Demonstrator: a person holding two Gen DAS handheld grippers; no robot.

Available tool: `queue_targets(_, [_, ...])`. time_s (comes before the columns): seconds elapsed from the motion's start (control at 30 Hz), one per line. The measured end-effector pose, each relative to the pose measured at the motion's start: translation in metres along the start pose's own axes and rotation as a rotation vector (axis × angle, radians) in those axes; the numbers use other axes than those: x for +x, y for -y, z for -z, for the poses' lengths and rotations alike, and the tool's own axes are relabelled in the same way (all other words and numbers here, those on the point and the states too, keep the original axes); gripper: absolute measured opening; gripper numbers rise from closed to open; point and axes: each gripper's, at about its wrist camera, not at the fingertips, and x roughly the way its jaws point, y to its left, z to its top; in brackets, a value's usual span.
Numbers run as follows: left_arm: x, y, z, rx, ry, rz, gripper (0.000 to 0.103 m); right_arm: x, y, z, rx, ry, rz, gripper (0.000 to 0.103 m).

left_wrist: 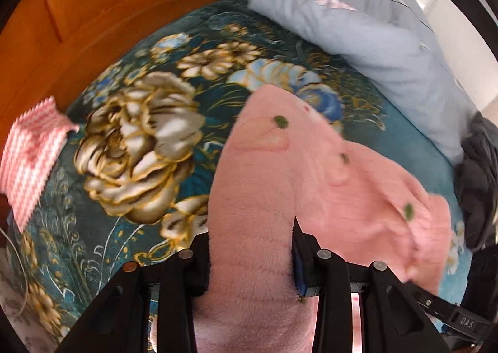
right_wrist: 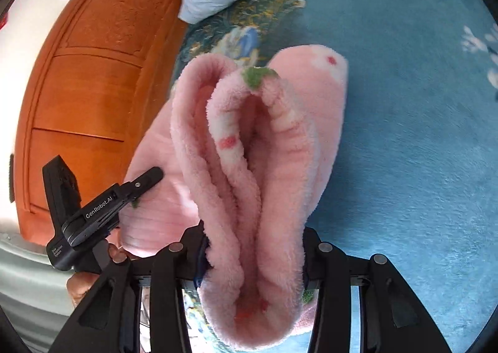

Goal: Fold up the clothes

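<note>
Pink garment (left_wrist: 249,197): fluffy fleece with green and red spots, bunched in folds, held over the bed between both grippers.
Left gripper (left_wrist: 250,247): its 2 fingers are clamped on a thick fold of the garment.
Right gripper (right_wrist: 253,241): its 2 fingers are pressed on several gathered layers (right_wrist: 246,166).
Bed (right_wrist: 404,135): teal blanket with big flowers (left_wrist: 137,147).
Around: blue-grey quilt (left_wrist: 373,42), orange wooden headboard (left_wrist: 124,4), pink-white cloth (left_wrist: 28,154), dark clothes (left_wrist: 476,178).

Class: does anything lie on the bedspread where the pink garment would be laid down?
Nothing visible does. Both hand-held grippers already clamp the pink garment, and the bedspread beside it looks bare; the pillow sits farther off.
</note>
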Motion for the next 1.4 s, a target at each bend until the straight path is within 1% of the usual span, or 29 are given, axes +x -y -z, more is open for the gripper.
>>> queue_targets(0.07, [0.003, -0.017, 0.000, -0.090, -0.008, 0.053, 0.043, -0.003, 0.013, 0.004, 0.013, -0.010, -0.002, 0.050])
queue_targets(0.13, [0.002, -0.025, 0.000, -0.121, -0.002, 0.089, 0.044, -0.007, 0.023, 0.008, 0.021, -0.017, -0.012, 0.052])
queue_targets(0.2, [-0.004, -0.027, -0.002, -0.127, 0.017, 0.086, 0.046, -0.016, 0.021, 0.011, -0.017, -0.004, -0.005, 0.052])
queue_targets(0.3, [-0.016, -0.031, -0.004, -0.150, 0.060, 0.044, 0.051, -0.020, 0.002, 0.009, -0.118, 0.010, 0.019, 0.052])
queue_targets(0.33, [-0.022, -0.034, -0.005, -0.172, 0.081, 0.036, 0.051, -0.020, -0.006, 0.007, -0.157, 0.014, 0.029, 0.052])
queue_targets(0.4, [-0.033, -0.036, -0.006, -0.205, 0.115, 0.069, 0.051, -0.020, -0.022, 0.004, -0.235, 0.022, 0.048, 0.052])
queue_targets(0.43, [-0.039, -0.035, -0.006, -0.203, 0.130, 0.091, 0.051, -0.020, -0.030, 0.003, -0.274, 0.026, 0.058, 0.052])
queue_targets(0.5, [-0.048, -0.023, 0.000, -0.141, 0.158, 0.100, 0.051, -0.020, -0.047, 0.000, -0.352, 0.034, 0.077, 0.052])
queue_targets(0.57, [-0.048, -0.011, 0.011, -0.060, 0.162, 0.074, 0.052, -0.020, -0.063, -0.003, -0.429, 0.041, 0.096, 0.052])
queue_targets(0.67, [-0.037, -0.001, 0.032, 0.041, 0.137, 0.027, 0.052, -0.021, -0.087, -0.008, -0.546, 0.053, 0.125, 0.052])
queue_targets(0.73, [-0.023, -0.006, 0.047, 0.066, 0.104, -0.015, 0.052, -0.020, -0.100, -0.011, -0.612, 0.060, 0.145, 0.052])
queue_targets(0.77, [-0.016, -0.010, 0.055, 0.065, 0.086, -0.030, 0.052, -0.016, -0.095, -0.013, -0.594, 0.058, 0.154, 0.052])
queue_targets(0.83, [-0.001, -0.024, 0.067, 0.019, 0.049, -0.039, 0.052, -0.010, -0.084, -0.016, -0.559, 0.054, 0.172, 0.052])
queue_targets(0.97, [0.016, -0.040, 0.073, -0.065, 0.038, -0.006, 0.052, 0.004, -0.063, -0.022, -0.489, 0.046, 0.209, 0.053])
queue_targets(1.07, [0.025, -0.043, 0.072, -0.084, 0.033, -0.003, 0.053, 0.014, -0.048, -0.026, -0.438, 0.039, 0.235, 0.053])
queue_targets(1.13, [0.025, -0.041, 0.072, -0.086, 0.039, -0.014, 0.053, 0.020, -0.043, -0.026, -0.425, 0.030, 0.240, 0.053])
queue_targets(1.2, [0.023, -0.039, 0.071, -0.093, 0.049, -0.024, 0.053, 0.023, -0.048, -0.023, -0.476, 0.011, 0.273, 0.053])
queue_targets(1.23, [0.019, -0.037, 0.072, -0.094, 0.063, -0.025, 0.053, 0.021, -0.051, -0.021, -0.501, 0.009, 0.282, 0.053])
queue_targets(1.27, [0.011, -0.035, 0.077, -0.086, 0.092, -0.023, 0.053, 0.015, -0.054, -0.019, -0.511, 0.016, 0.269, 0.053])
queue_targets(1.33, [-0.010, -0.028, 0.091, -0.058, 0.167, -0.023, 0.053, -0.003, -0.055, -0.015, -0.505, 0.051, 0.203, 0.053])
queue_targets(1.4, [-0.028, -0.020, 0.114, -0.047, 0.243, -0.058, 0.054, -0.025, -0.047, -0.003, -0.507, 0.095, 0.156, 0.054])
